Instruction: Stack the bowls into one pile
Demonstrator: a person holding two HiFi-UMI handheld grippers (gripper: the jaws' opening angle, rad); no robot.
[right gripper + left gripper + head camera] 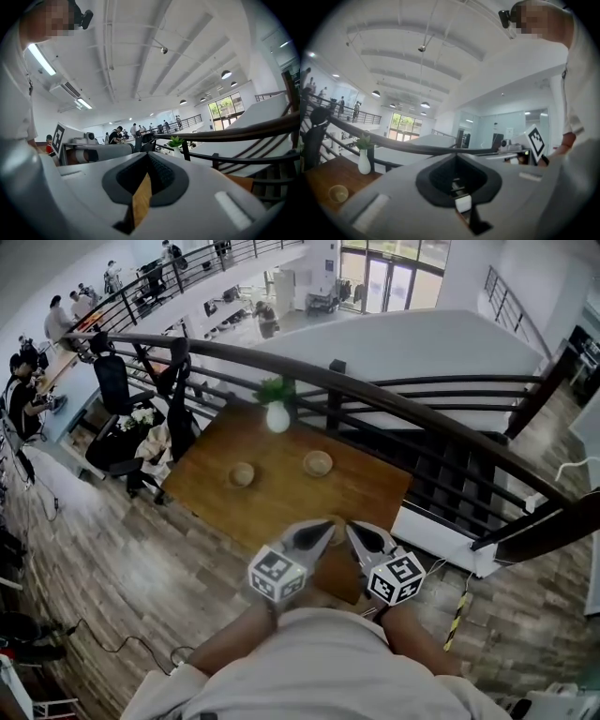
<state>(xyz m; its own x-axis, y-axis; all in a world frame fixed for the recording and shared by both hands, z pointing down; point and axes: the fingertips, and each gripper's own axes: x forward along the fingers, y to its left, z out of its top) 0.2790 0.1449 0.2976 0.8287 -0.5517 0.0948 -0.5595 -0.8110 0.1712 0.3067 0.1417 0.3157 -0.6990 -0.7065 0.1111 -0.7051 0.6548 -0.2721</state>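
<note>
Head view: the left claw (316,533) and the right claw (364,536) are side by side over the near edge of the wooden bench (281,507). Both are clenched and empty. Two bowls sit apart farther out on the bench. The left bowl (242,474) is ahead and to the left of the left claw, and the right bowl (318,463) is almost straight ahead of both claws. A white vase (277,416) with a green plant stands beyond them by the railing (394,395).

Left gripper view: the jaws meet, with nothing between them. The left bowl lies low to the claw's left, and the vase is just beyond it.

Right gripper view: the jaws are pressed together and hold nothing. The plant and railing lie ahead, and a corner of the bench is to the right.
</note>
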